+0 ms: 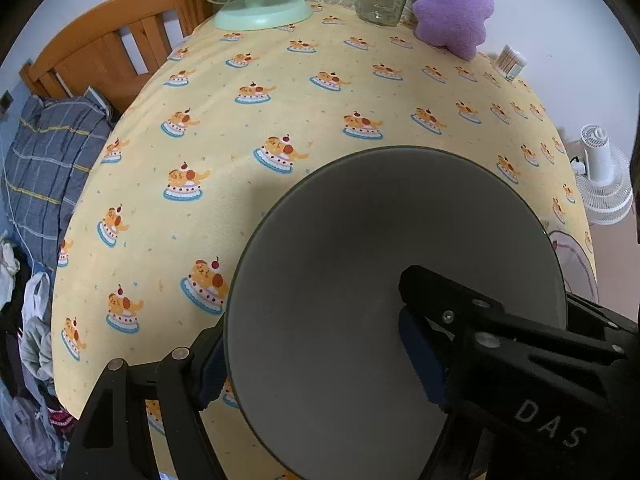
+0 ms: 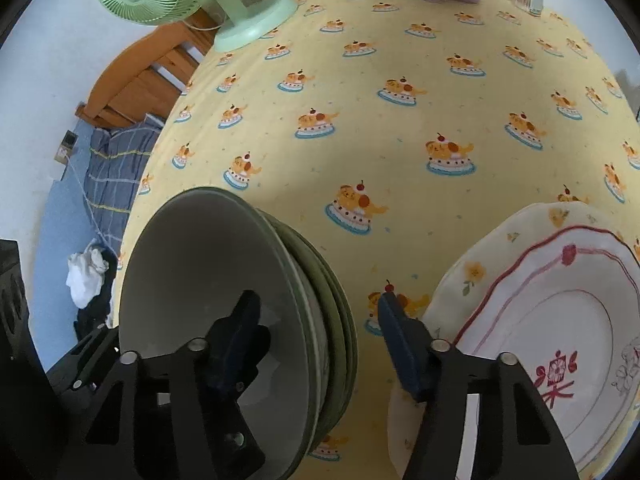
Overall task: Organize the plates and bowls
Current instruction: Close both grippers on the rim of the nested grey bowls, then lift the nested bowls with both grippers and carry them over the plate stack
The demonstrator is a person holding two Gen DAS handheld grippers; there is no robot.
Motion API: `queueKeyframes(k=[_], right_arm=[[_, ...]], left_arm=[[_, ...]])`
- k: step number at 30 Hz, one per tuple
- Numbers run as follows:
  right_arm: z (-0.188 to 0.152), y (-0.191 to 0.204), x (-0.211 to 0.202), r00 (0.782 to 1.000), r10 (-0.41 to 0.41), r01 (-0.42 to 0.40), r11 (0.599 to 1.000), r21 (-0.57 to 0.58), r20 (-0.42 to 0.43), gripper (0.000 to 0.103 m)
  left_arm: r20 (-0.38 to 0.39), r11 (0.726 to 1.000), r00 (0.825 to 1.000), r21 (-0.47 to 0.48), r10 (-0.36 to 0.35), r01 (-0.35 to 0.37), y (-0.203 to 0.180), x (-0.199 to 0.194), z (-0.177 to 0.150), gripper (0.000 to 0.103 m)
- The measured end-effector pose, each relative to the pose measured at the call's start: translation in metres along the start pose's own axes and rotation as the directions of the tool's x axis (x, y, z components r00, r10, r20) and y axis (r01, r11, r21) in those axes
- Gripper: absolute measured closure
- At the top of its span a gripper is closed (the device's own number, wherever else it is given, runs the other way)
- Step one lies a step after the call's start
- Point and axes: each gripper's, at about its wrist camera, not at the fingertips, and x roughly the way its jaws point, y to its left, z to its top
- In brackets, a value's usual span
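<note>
Stacking step, item by item. Your left gripper (image 1: pixel 308 344) straddles the near-left rim of the grey bowl (image 1: pixel 360 264), one finger inside, one outside; whether the pads press the wall you cannot tell. Your right gripper (image 2: pixel 316 340) stands half open astride the right edge of the same bowl on the green stack (image 2: pixel 336 312), pads clear of it. White plates (image 2: pixel 560 320) lie near right on the yellow tablecloth (image 2: pixel 360 120). Next move, by judgement: seat the bowl squarely, then let go.
</note>
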Motion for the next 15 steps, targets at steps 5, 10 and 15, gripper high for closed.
queueKeyframes(k=[5, 10, 15], right_arm=[[0.002, -0.005, 0.0, 1.0, 0.005, -0.005, 1.0, 0.02, 0.003, 0.043], [-0.001, -0.01, 0.002, 1.0, 0.002, -0.002, 0.998, 0.057, -0.005, 0.044], [-0.005, -0.009, 0.001, 1.0, -0.019, 0.019, 0.996, 0.091, 0.008, 0.044]], left_arm=[[-0.001, 0.999, 1.0, 0.029, -0.02, 0.02, 0.001, 0.001, 0.003, 0.022], [0.004, 0.992, 0.999, 0.114, -0.046, 0.045, 0.002, 0.002, 0.005, 0.022], [0.007, 0.987, 0.995, 0.128, -0.101, 0.099, 0.007, 0.005, 0.005, 0.022]])
